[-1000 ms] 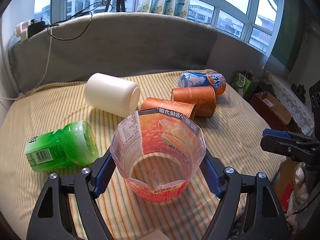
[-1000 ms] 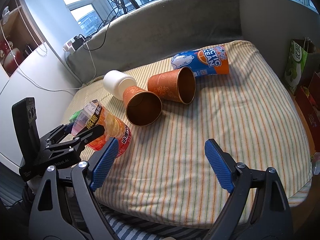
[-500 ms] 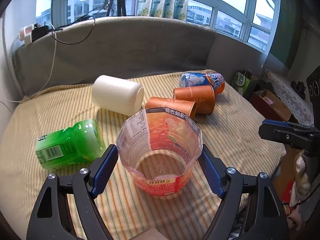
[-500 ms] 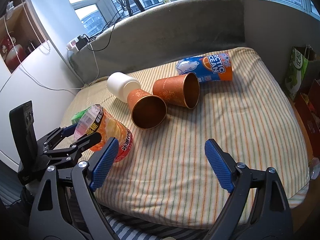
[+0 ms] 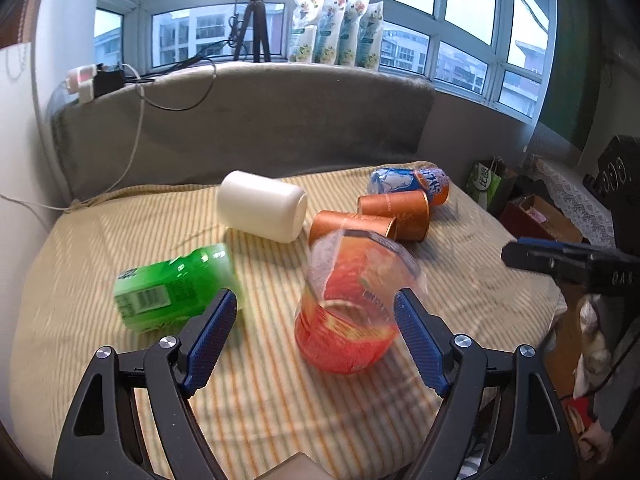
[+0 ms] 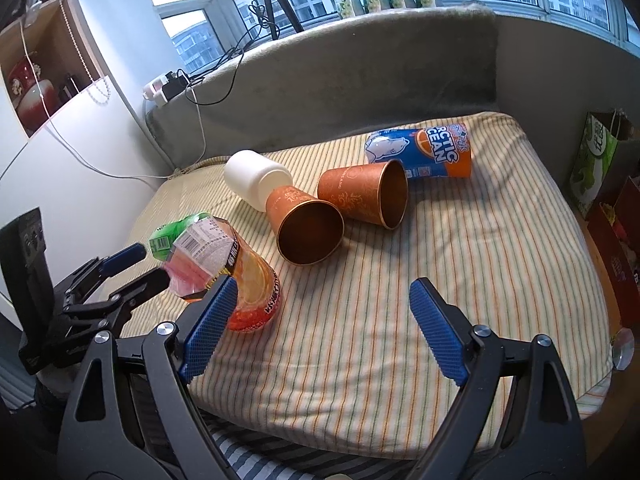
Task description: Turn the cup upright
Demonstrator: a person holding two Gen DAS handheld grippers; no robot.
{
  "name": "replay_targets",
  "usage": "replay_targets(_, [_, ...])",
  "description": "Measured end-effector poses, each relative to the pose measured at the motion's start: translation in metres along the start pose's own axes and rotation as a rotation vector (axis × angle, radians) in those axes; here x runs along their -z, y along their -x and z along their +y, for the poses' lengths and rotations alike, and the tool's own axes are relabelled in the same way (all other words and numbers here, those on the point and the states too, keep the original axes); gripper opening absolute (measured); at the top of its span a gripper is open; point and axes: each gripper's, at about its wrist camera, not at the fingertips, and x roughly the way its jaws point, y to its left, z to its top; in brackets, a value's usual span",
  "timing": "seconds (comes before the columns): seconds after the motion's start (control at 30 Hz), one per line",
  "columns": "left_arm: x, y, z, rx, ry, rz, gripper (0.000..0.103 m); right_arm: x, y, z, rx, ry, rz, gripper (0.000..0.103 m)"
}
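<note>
A clear plastic cup with an orange-red label stands upright, mouth up, on the striped cushion. My left gripper is open, its blue pads either side of the cup's base and apart from it. The cup also shows in the right wrist view, with the left gripper just left of it. My right gripper is open and empty above the cushion's front edge; in the left wrist view its fingertip shows at the right.
A green cup, a white cup, two copper cups and a blue-orange cup lie on their sides. A grey backrest rises behind. Boxes and a bag stand right of the cushion.
My left gripper has opened and let go of the clear cup, then drawn back and up a little. The cup stays standing. The right gripper has barely moved.
</note>
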Motion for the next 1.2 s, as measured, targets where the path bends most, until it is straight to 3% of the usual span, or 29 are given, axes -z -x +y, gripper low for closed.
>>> replay_targets(0.17, [0.007, 0.018, 0.009, -0.05, 0.022, -0.041, 0.081, 0.0, 0.004, 0.008, 0.004, 0.029, -0.028, 0.09])
replay_targets(0.53, [0.004, 0.059, 0.018, -0.206, 0.09, -0.306, 0.081, 0.01, 0.027, 0.03, 0.074, 0.118, -0.222, 0.09])
replay_targets(0.6, [0.005, 0.062, 0.018, -0.236, 0.091, -0.339, 0.081, 0.011, 0.032, 0.03, 0.094, 0.118, -0.256, 0.095])
replay_targets(0.67, [0.006, 0.063, 0.018, -0.246, 0.102, -0.353, 0.081, 0.014, 0.037, 0.03, 0.124, 0.119, -0.305, 0.1])
replay_targets(0.83, [0.008, 0.064, 0.02, -0.248, 0.129, -0.373, 0.081, 0.018, 0.047, 0.034, 0.183, 0.139, -0.381, 0.101])
replay_targets(1.2, [0.008, 0.069, 0.015, -0.258, 0.114, -0.394, 0.085, 0.023, 0.044, 0.041, 0.201, 0.175, -0.394, 0.101])
